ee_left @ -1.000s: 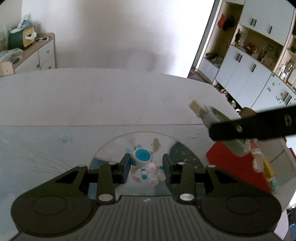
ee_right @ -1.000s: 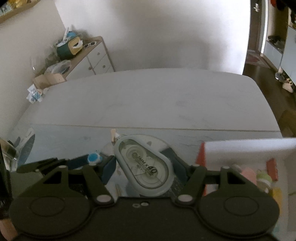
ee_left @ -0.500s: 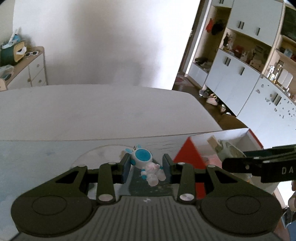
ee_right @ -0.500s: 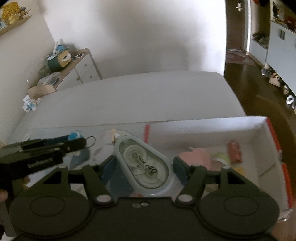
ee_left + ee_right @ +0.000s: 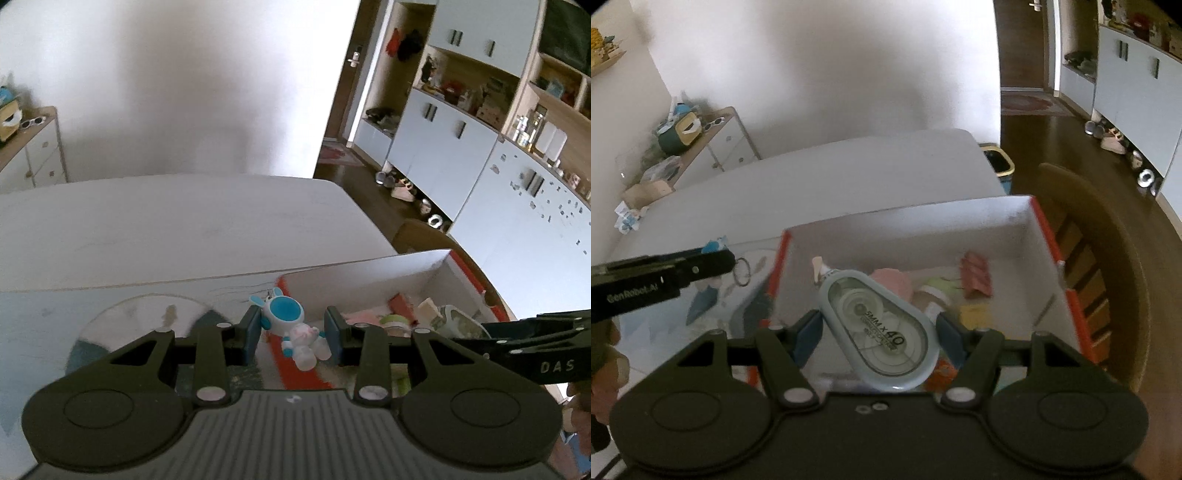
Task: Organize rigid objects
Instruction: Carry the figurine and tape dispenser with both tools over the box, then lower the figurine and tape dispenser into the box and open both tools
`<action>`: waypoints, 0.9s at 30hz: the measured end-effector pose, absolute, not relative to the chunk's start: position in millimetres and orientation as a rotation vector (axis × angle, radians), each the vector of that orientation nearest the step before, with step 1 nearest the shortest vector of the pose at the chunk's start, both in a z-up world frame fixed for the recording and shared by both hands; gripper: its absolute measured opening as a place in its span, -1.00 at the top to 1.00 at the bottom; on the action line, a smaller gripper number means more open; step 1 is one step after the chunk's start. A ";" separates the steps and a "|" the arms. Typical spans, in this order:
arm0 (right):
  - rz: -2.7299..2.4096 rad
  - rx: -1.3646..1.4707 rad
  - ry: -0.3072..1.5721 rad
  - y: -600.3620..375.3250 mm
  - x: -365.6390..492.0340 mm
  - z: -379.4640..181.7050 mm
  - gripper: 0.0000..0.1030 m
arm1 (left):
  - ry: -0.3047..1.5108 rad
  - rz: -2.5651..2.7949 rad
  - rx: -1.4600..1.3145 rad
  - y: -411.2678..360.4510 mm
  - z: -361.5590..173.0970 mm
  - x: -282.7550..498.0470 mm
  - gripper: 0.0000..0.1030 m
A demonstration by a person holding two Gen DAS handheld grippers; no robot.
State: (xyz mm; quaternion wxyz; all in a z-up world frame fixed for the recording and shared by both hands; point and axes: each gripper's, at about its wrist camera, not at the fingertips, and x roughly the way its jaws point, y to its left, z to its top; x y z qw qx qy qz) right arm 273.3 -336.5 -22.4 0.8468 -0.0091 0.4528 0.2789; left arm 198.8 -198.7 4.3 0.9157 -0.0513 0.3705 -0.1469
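My left gripper (image 5: pixel 291 330) is shut on a small blue-and-white astronaut rabbit toy (image 5: pixel 290 328) and holds it over the left edge of a white box with red rims (image 5: pixel 369 267). My right gripper (image 5: pixel 877 328) is shut on a grey-blue correction tape dispenser (image 5: pixel 877 325) marked 5MM x 40, held above the same box (image 5: pixel 1041 236). The left gripper also shows at the left of the right wrist view (image 5: pixel 661 277), with the toy's key ring (image 5: pixel 741 271) hanging from it. The right gripper shows at the right of the left wrist view (image 5: pixel 517 350).
The box holds several small items: a pink one (image 5: pixel 890 280), a pale green one (image 5: pixel 938 288) and a red one (image 5: pixel 977 273). It stands on a patterned mat (image 5: pixel 55 314) on a white table (image 5: pixel 166 225). A wooden chair (image 5: pixel 1104 258) stands right of the box.
Both grippers have moved right, from over the mat to over the box, carrying the toy and the tape dispenser. Their grips have not changed.
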 end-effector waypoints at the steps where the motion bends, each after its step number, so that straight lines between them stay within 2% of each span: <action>1: 0.584 -0.019 0.955 -341.5 275.0 -23.9 -0.31 | 0.762 -0.303 -0.103 -202.5 4.1 199.6 0.29; 18: 0.594 -0.164 0.995 -373.2 293.1 -60.4 -0.31 | 0.891 -0.387 -0.066 -292.7 -19.2 239.2 0.29; 27: 0.662 -0.299 1.008 -364.5 293.9 -82.1 -0.31 | 0.960 -0.457 0.008 -322.0 -40.4 226.6 0.29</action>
